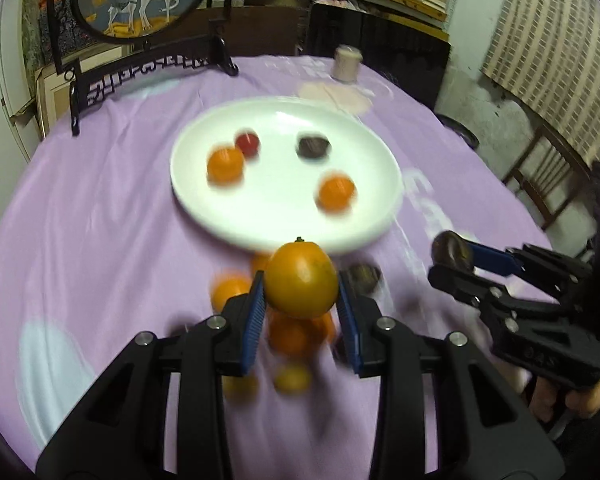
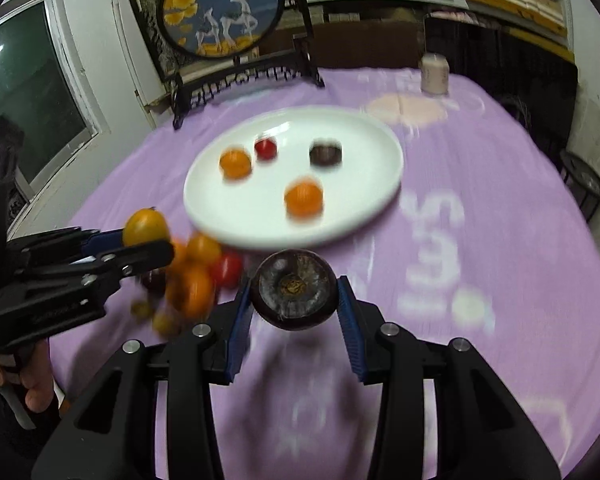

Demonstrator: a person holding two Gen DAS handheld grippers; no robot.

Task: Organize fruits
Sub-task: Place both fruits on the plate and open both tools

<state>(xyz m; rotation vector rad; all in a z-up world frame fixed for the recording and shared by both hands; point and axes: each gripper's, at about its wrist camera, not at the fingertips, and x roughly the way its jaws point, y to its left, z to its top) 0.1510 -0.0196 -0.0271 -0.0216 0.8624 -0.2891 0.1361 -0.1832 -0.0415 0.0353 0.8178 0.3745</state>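
My left gripper is shut on an orange fruit, held above the purple cloth just short of the white plate. In the right wrist view the left gripper shows at left with the orange fruit. My right gripper is shut on a dark purple round fruit; from the left wrist view the right gripper carries the dark fruit at right. On the plate lie two oranges, a red fruit and a dark fruit.
A pile of loose fruits lies on the cloth in front of the plate, under the left gripper. A pale cup stands at the table's far edge. A round painted screen on a dark stand sits at the far left.
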